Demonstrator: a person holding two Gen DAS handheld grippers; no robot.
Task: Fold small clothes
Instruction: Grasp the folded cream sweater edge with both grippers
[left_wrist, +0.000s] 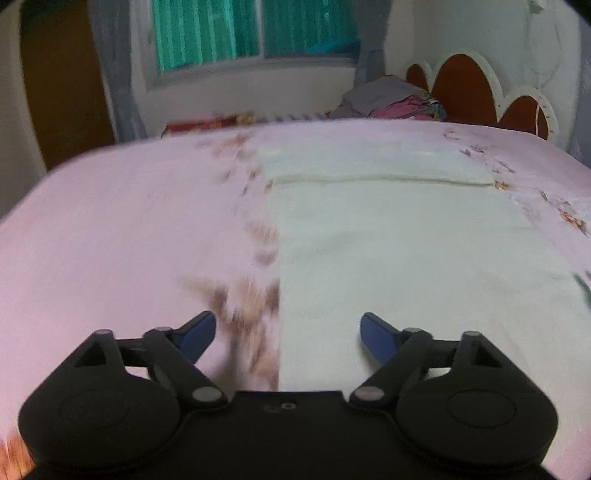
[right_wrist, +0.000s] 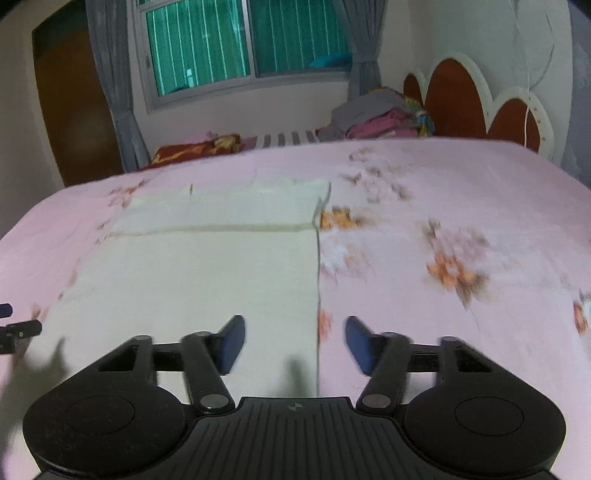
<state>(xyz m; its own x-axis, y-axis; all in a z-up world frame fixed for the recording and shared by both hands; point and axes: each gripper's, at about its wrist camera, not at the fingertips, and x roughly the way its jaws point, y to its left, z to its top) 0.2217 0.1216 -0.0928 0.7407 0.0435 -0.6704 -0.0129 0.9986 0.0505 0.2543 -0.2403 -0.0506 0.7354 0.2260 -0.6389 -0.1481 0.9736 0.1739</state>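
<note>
Pale cream cloth (left_wrist: 406, 258) lies flat on the pink flowered bedsheet (left_wrist: 129, 229), spread out with a folded band across its far end, the fold edge showing as a straight line running side to side. In the left wrist view the cloth fills the right half of the bed, its straight left edge running from the near side toward the far side; in the right wrist view the same cloth (right_wrist: 207, 280) sits on the left half, its right edge a straight line next to an orange flower print. Left gripper (left_wrist: 288, 332) hangs above the bed over the cloth's left edge, jaws spread wide, nothing between the blue pads, one finger over the sheet and the other over the cloth. Right gripper (right_wrist: 295, 341) hangs above the cloth's right edge, jaws apart but narrower than the left, nothing gripped, left finger over the cloth and right finger over the sheet. No pad presses on fabric as far as the frames show; both views are motion blurred near the fingers. A bit of the left gripper shows at the left border of the right wrist view. At the far end of the bed: a pile of clothes (right_wrist: 380, 114) in grey and pink beside the brown and white scalloped headboard (right_wrist: 476, 103), a red patterned pillow (right_wrist: 195, 147), a window with green glass (right_wrist: 243, 44) and grey curtains (right_wrist: 110, 74).
</note>
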